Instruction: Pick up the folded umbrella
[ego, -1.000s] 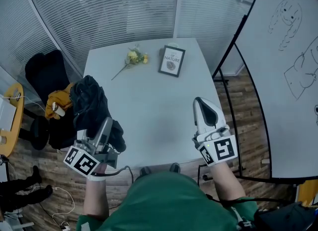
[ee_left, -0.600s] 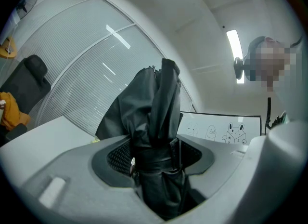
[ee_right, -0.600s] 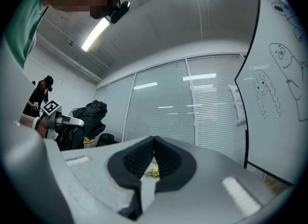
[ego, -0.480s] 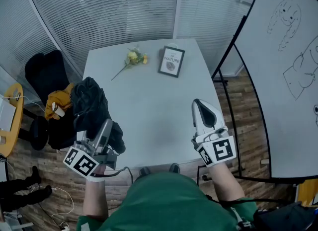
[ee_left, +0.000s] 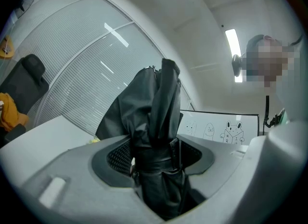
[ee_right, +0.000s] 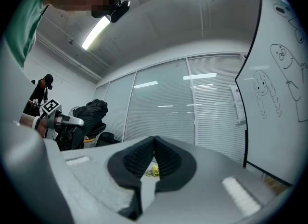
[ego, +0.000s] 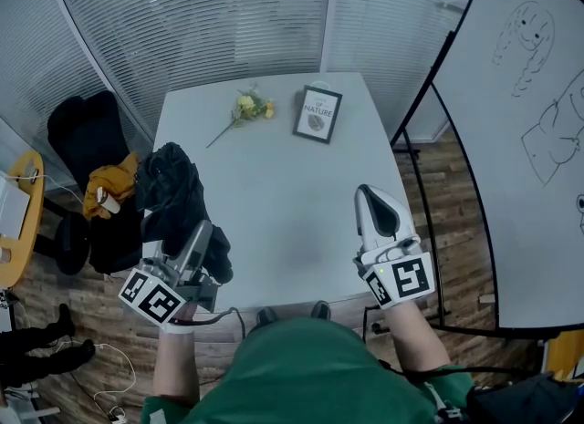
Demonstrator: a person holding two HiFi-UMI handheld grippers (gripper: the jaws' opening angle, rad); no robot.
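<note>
The folded black umbrella [ego: 173, 196] is held up off the table's left edge by my left gripper [ego: 203, 240], which is shut on its lower, strapped part. In the left gripper view the umbrella [ee_left: 151, 136] stands upright between the two pads, its loose fabric spreading above them. My right gripper [ego: 376, 205] hovers over the table's right front part, shut, with nothing between its pads [ee_right: 155, 159]. From the right gripper view the umbrella [ee_right: 91, 114] and the left gripper show at far left.
The white table [ego: 274, 194] carries a framed picture [ego: 317, 114] and a yellow flower sprig [ego: 241, 109] at its far end. A black chair [ego: 84, 135] with an orange garment [ego: 108, 190] stands left of the table. A whiteboard [ego: 520, 130] stands at right.
</note>
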